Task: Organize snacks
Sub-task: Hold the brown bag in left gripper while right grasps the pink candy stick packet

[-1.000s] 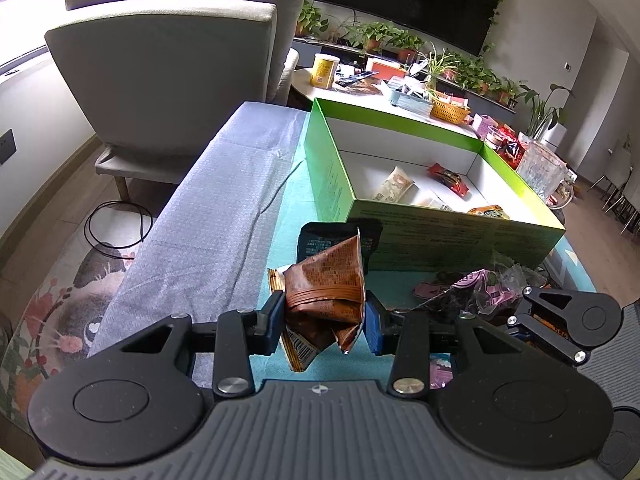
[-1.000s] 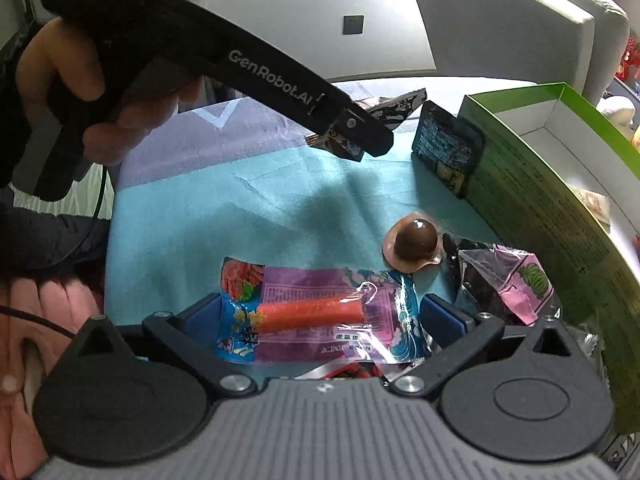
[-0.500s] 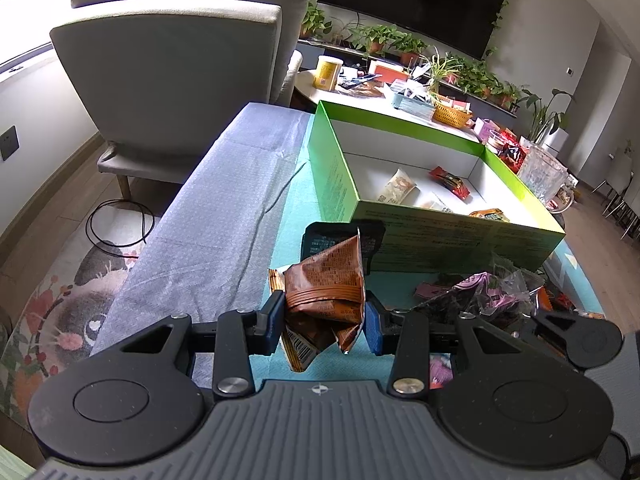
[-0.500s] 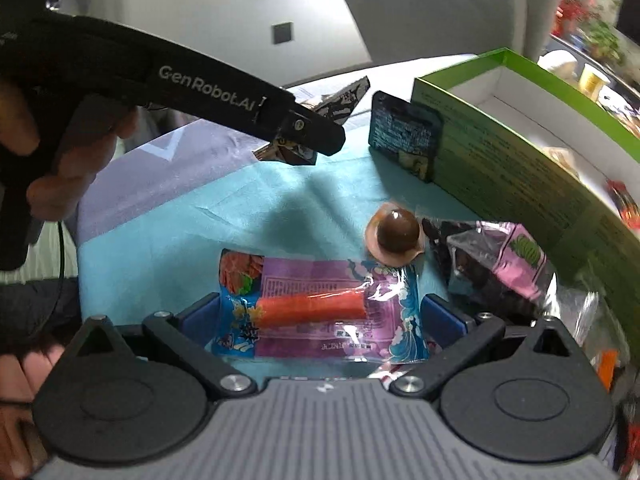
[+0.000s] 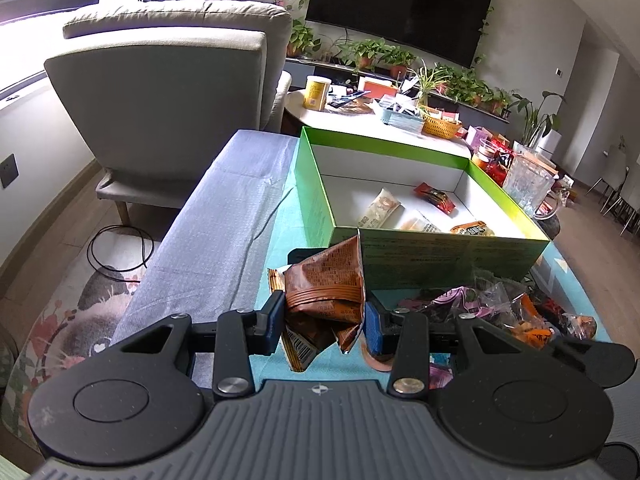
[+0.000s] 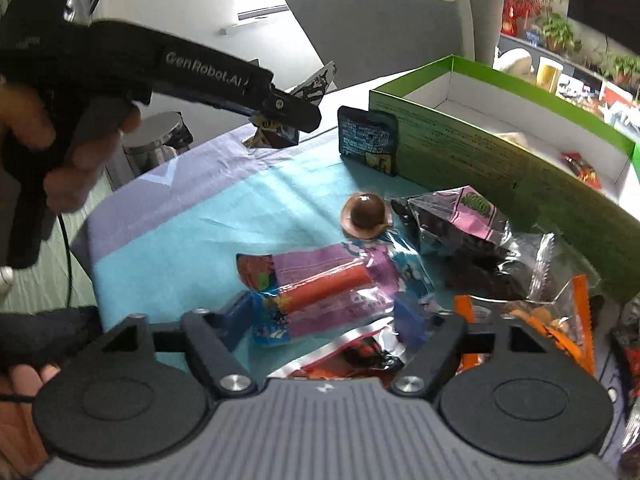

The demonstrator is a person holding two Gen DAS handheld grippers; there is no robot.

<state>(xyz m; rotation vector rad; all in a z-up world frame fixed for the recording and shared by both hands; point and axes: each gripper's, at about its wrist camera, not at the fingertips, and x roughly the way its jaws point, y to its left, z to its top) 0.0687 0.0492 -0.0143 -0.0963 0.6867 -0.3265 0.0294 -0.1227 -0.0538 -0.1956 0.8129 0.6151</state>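
Observation:
My left gripper is shut on a crumpled brown snack packet, held above the teal cloth just short of the green box. Inside the box lie several wrapped snacks. In the right wrist view a hand holds that gripper at upper left, with the packet sticking out past it. My right gripper hangs low over the cloth and its jaws are opening. A purple-and-blue sausage packet lies flat between them, and the pads do not squeeze it.
A chocolate dome, a pink-and-black packet, a dark packet leaning on the box and orange-edged clear bags crowd the cloth. Beyond the box are a grey armchair, a cluttered round table and a glass jug.
My right gripper rolled and swung toward the green box, and its jaws spread a little wider around the sausage packet. My left gripper kept its hold on the brown packet and stayed put.

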